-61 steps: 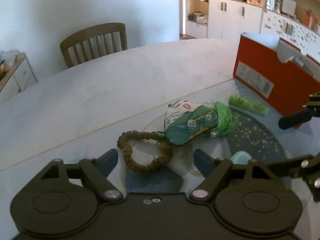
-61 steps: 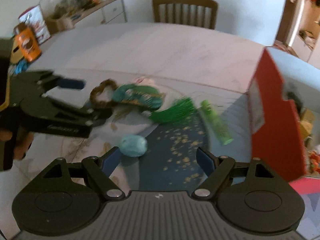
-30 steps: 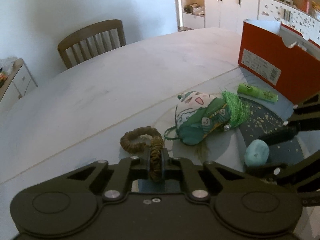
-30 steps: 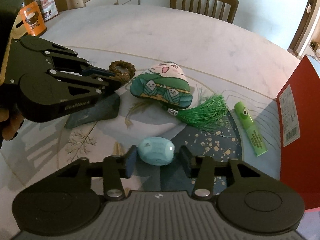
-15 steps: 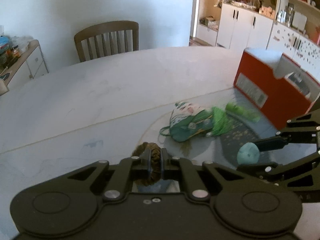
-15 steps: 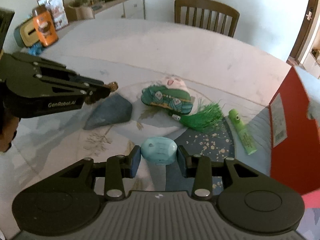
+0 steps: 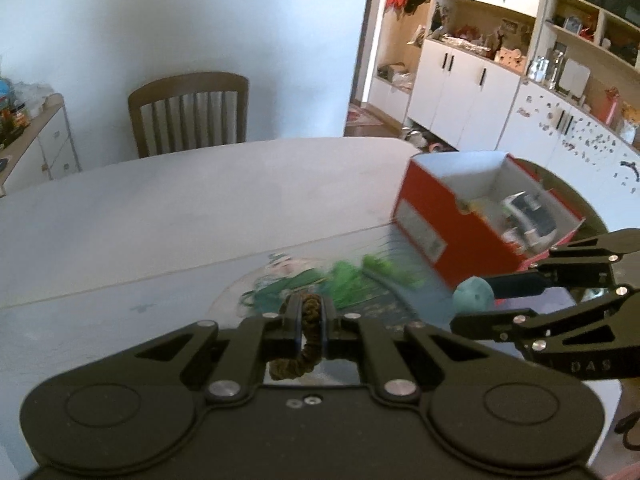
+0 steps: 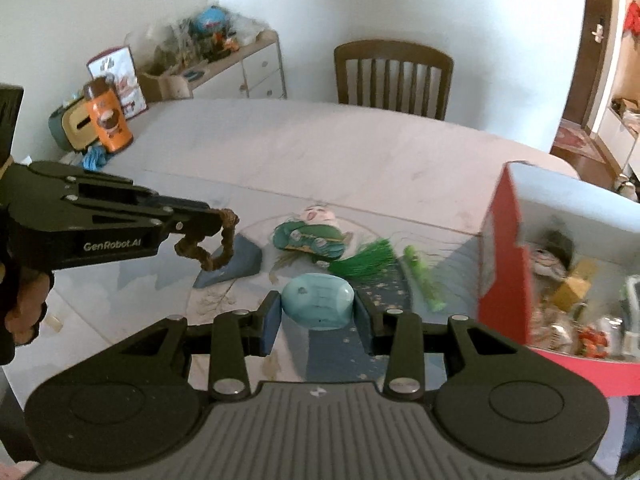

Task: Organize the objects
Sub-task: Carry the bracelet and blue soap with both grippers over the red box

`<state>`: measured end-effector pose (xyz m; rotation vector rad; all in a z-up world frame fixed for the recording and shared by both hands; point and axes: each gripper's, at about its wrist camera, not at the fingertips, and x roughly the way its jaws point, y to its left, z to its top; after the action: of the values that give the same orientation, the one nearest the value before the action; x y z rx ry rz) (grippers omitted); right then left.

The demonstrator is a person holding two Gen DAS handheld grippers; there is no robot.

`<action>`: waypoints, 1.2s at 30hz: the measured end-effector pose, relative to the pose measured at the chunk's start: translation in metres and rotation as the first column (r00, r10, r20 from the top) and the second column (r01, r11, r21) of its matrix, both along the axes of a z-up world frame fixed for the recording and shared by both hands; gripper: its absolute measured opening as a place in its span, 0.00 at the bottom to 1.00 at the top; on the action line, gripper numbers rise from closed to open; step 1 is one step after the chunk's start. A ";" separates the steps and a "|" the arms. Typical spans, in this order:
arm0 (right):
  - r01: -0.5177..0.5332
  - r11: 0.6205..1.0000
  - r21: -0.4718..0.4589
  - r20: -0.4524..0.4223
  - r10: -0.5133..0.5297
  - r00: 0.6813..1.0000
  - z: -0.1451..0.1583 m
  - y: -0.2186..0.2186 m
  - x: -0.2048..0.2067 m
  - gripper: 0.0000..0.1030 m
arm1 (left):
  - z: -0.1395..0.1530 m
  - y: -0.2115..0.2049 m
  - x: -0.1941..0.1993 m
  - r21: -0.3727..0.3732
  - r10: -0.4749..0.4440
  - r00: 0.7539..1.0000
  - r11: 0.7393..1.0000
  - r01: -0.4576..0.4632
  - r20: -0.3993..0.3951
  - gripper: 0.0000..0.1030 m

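1. Left wrist view: my left gripper (image 7: pixel 310 322) is pinching the brown braided cord ring (image 7: pixel 308 336), which hangs between the closed jaws and is now lifted clear of the table; two seconds ago it lay flat ahead of my spread jaws. At 2 o'clock stands the open red cardboard shoebox (image 7: pixel 432 224) with small items already inside. At 3 o'clock my right gripper (image 7: pixel 476 300) carries the pale blue egg-shaped soft ball (image 7: pixel 473 295). Blurred green shapes on the table at 12 o'clock are the remaining toys; the blur suggests I am swinging toward the box.

2. Right wrist view: my right gripper (image 8: pixel 318 312) is pressed on the blue ball (image 8: pixel 318 300), raised off the table where it rested two seconds ago. At 9 o'clock my left gripper (image 8: pixel 218 216) holds the cord ring (image 8: pixel 212 244) dangling. At 12 o'clock, on the round marble table (image 8: pixel 320 152), lie the green printed plush pouch (image 8: pixel 314 236) with its green tassel (image 8: pixel 366 258) and, at 1 o'clock, the green tube-shaped toy (image 8: pixel 422 278). The red box (image 8: pixel 504 264) sits at 3 o'clock, close by.

3. Judgement: both picks are done; dropping each item into the box comes next, with three things left on the table.
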<state>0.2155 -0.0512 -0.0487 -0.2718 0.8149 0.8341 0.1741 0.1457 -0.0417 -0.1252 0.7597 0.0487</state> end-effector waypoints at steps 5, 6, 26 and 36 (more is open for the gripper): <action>0.031 0.999 0.009 0.020 -0.031 0.999 0.016 -0.031 0.009 0.37 | 0.014 -0.027 0.009 -0.004 -0.035 0.999 0.999 0.035 0.014 0.06; 0.036 0.999 0.012 0.025 -0.036 0.999 0.018 -0.037 0.012 0.37 | 0.017 -0.033 0.012 -0.004 -0.043 0.999 0.999 0.043 0.018 0.06; 0.157 0.986 0.060 0.067 -0.161 0.985 0.029 -0.162 0.091 0.37 | 0.052 -0.156 0.098 0.020 -0.196 0.979 0.980 0.196 0.050 0.06; 0.173 0.985 0.023 0.068 -0.174 0.982 0.016 -0.202 0.132 0.37 | 0.058 -0.201 0.158 0.013 -0.232 0.971 0.973 0.231 0.054 0.06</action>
<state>0.3470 -0.2535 -0.0322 -0.2102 0.7543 0.6641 0.3319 -0.0558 0.0165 -0.0310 0.7150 -0.1737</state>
